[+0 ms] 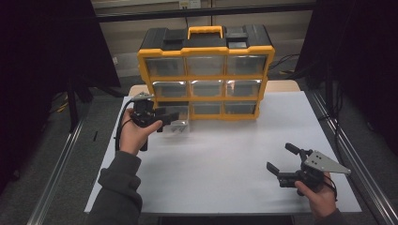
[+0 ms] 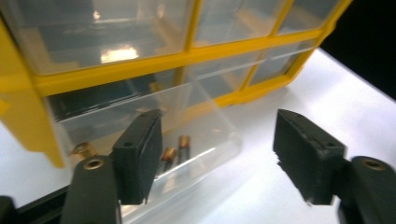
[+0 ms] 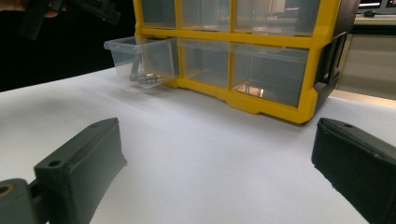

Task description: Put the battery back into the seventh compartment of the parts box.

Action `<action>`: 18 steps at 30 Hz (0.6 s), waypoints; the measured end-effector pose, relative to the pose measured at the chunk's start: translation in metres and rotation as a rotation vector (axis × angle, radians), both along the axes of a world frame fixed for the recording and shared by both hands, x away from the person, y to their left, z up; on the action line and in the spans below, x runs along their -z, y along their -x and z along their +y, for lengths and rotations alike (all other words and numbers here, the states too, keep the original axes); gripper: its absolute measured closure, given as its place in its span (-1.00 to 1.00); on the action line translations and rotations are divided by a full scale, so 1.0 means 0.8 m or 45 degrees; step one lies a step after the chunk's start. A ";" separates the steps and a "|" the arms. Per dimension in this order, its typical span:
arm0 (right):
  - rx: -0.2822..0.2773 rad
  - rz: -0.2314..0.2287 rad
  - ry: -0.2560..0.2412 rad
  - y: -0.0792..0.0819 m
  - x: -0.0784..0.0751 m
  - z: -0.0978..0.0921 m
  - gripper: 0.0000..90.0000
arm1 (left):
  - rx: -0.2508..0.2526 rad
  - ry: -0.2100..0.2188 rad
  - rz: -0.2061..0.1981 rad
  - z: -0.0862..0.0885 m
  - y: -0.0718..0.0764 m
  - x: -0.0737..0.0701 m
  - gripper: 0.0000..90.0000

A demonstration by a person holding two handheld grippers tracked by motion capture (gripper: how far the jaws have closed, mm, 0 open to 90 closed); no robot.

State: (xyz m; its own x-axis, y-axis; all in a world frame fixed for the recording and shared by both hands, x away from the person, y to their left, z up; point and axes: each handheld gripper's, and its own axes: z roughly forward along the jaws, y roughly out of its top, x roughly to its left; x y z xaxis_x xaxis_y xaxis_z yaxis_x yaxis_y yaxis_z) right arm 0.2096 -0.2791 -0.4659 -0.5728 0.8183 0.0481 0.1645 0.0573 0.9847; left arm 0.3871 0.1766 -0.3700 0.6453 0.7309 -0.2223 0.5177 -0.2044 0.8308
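Fingers [image 2: 140, 158] spread over the pulled-out drawer [image 2: 154, 126], pointing toward the person.

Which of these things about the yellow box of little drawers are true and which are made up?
1. The bottom-left clear drawer is pulled out. True.
2. The left gripper is shut. False: its jaws stand open at the drawer.
3. Small metal pieces lie in the open drawer. True.
4. The right gripper holds a drawer. False: it is open above the white table, holding nothing.
5. The organizer has a blue handle. False: yellow.
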 end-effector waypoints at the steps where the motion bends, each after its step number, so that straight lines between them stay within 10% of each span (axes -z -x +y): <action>1: -0.001 0.001 -0.005 0.000 0.000 0.000 -0.96 | 0.019 0.013 -0.011 -0.001 0.004 0.002 -0.33; 18: 0.007 -0.003 0.001 0.000 0.000 0.000 -0.96 | 0.029 0.127 -0.210 0.035 0.073 0.043 -0.75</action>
State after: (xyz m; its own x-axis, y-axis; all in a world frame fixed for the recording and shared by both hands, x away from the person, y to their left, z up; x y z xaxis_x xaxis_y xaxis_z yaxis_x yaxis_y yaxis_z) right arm 0.2093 -0.2792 -0.4660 -0.5682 0.8216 0.0465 0.1629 0.0569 0.9850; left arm 0.3291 0.2044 -0.4042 0.6952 0.6952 -0.1827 0.3687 -0.1266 0.9209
